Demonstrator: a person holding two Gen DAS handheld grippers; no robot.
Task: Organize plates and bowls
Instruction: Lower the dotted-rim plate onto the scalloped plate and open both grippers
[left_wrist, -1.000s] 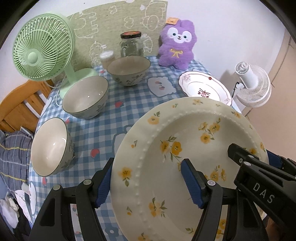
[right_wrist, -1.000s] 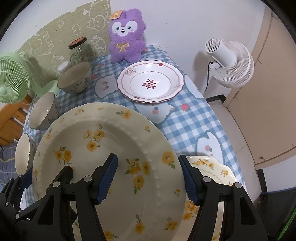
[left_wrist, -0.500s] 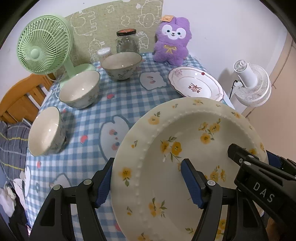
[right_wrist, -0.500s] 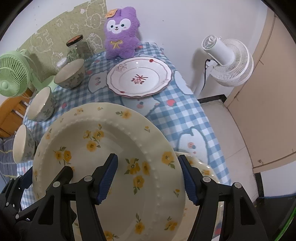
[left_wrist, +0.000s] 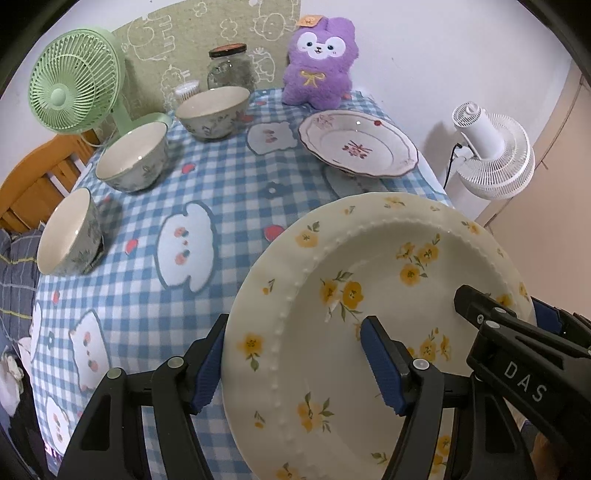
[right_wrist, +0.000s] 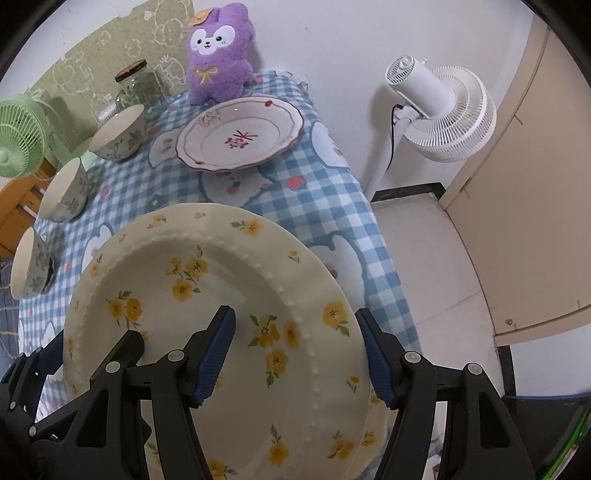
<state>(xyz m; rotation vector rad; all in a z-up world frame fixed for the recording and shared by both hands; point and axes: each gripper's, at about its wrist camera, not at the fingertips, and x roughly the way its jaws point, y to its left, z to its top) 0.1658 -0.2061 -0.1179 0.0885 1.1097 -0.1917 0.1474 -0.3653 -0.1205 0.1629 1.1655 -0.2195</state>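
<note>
A cream plate with yellow flowers is held up above the table by both grippers. My left gripper clamps its left rim, one finger under, one on top. My right gripper clamps its right rim the same way. A second yellow-flower plate peeks out underneath at the table's near edge. A white plate with a red pattern lies at the back right. Three bowls stand along the left.
A blue checked cloth covers the table. A green fan, a glass jar and a purple plush stand at the back. A white floor fan stands right of the table, by a beige door.
Both grippers have pulled back and upward with the yellow-flower plate; the table and its dishes look farther away. The second flowered plate underneath is more covered.
</note>
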